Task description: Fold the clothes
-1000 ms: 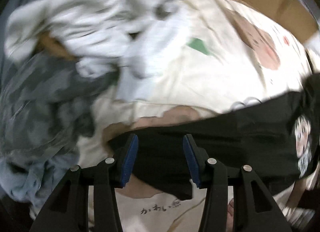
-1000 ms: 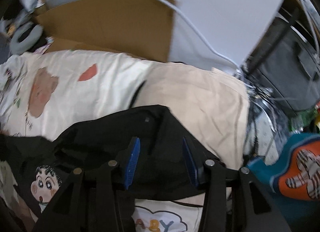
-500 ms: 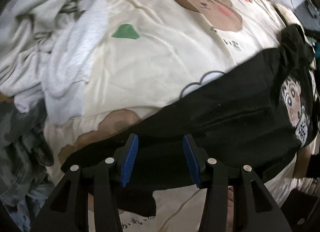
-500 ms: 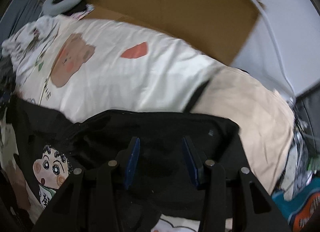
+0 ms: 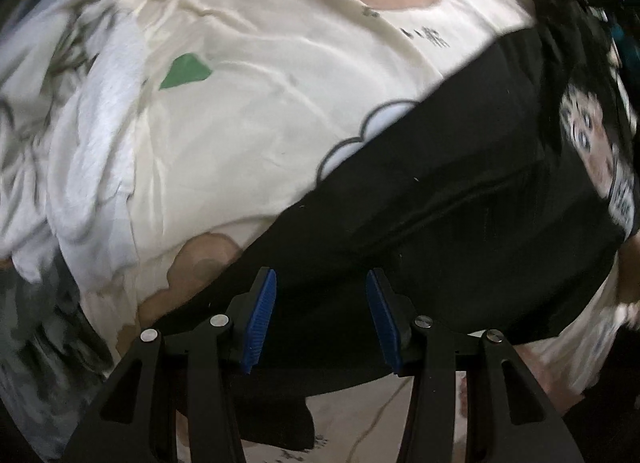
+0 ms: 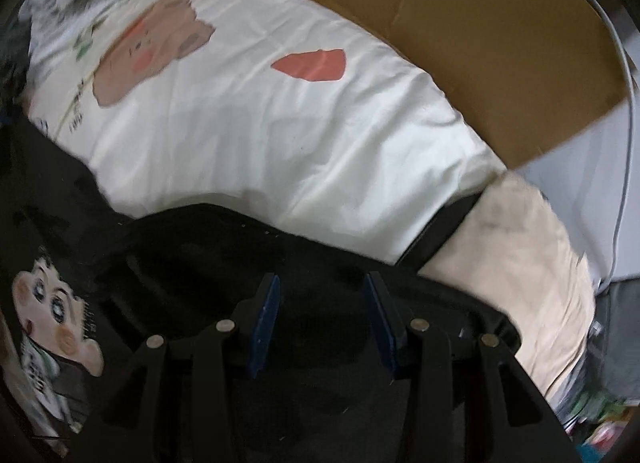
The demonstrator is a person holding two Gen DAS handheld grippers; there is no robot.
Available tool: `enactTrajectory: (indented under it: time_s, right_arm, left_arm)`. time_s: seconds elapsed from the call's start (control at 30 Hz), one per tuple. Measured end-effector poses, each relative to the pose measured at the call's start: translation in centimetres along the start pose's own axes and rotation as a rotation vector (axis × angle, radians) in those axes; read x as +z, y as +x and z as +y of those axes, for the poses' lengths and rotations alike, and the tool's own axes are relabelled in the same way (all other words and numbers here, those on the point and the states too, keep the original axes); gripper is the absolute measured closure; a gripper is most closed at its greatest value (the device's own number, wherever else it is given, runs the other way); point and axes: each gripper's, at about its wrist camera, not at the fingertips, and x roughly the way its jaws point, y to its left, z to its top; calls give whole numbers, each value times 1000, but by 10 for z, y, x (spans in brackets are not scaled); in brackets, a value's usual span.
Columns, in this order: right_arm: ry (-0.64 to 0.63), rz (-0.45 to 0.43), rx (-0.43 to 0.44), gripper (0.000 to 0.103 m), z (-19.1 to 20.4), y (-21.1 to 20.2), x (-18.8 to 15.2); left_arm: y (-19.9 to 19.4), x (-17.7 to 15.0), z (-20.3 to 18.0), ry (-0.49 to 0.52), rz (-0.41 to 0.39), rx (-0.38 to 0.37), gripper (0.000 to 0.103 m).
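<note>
On the cream cartoon-bear bedsheet (image 5: 248,111), the black T-shirt (image 5: 460,215) is spread flat, cartoon-boy print (image 6: 52,323) face up, likely laid out as a clean base for folding. Left hand-held gripper (image 5: 316,315) sits over the shirt's near edge, blue pads (image 5: 260,319) apart, nothing pinched; right hand-held gripper (image 6: 322,319) is likewise spread wide above the other end of the same shirt, no fabric between the pads. One gripper at each end suggests a two-point pickup so the edge stays straight for the first fold; no fold made yet, as far as I can judge. Unfolded pile, white garment (image 5: 92,167) and camo garment (image 5: 36,323), is parked off to the left, clear of the work area. Cardboard (image 6: 480,43) lies behind the sheet. Risk: pinching sheet along with shirt.
</note>
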Motion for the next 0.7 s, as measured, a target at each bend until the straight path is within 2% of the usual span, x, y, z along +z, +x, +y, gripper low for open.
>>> enactTrajectory:
  time_s: [0.33,0.5,0.7]
  right_arm:
    - [-146,6,-28,58,11,15,25]
    - [-205,52,-9,57,17,30,29]
    - [-269,122,0,57,18,50,29]
  left_arm:
    - [18,14,-27,164,-2,42,55]
    - [34,17,-29,221,13,65,55]
    - [34,24,-19,232,-14,45,56]
